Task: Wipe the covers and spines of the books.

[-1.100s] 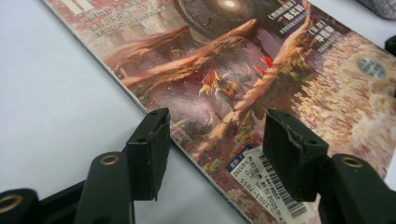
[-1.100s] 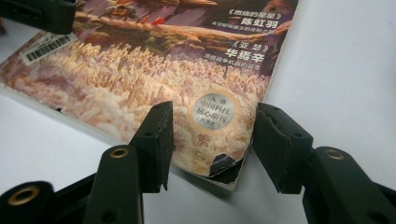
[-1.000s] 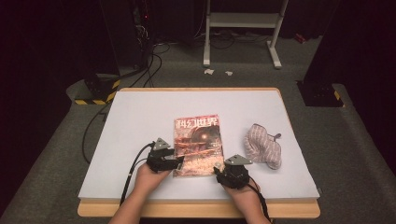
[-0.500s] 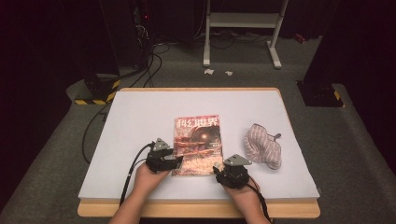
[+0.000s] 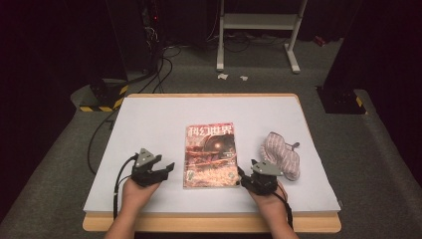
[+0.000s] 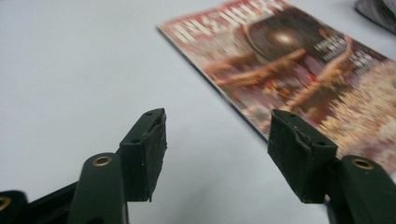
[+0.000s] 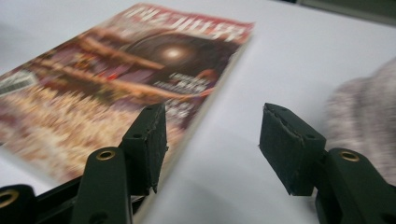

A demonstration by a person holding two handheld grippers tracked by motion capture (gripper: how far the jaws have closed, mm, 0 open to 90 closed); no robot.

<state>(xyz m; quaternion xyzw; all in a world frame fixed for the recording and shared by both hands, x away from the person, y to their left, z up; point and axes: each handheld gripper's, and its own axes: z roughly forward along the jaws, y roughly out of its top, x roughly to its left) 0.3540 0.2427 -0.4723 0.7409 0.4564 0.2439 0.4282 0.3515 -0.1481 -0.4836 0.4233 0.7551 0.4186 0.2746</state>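
A magazine [image 5: 210,154] with a red and brown cover lies flat in the middle of the white table top [image 5: 149,119]. My left gripper [image 5: 168,168] is just left of the magazine's near corner and apart from it. Its jaws have just been opening, and only bare table shows between them [image 6: 217,126], with the magazine [image 6: 303,70] ahead to the right. My right gripper [image 5: 244,175] is at the magazine's near right corner. Its jaws have also just been opening and hold nothing [image 7: 212,121]. The left jaw stands over the cover's edge [image 7: 140,70].
A bundled grey-pink striped cloth [image 5: 281,154] lies right of the magazine, close to my right gripper, and appears blurred [image 7: 364,107]. Beyond the table's far edge are floor cables [image 5: 164,64], a white metal stand [image 5: 259,22] and a black-yellow striped base [image 5: 102,99].
My left gripper has drawn left, away from the magazine's edge. The right gripper has shifted slightly right. Both pairs of jaws stand wider. The magazine and cloth have not moved.
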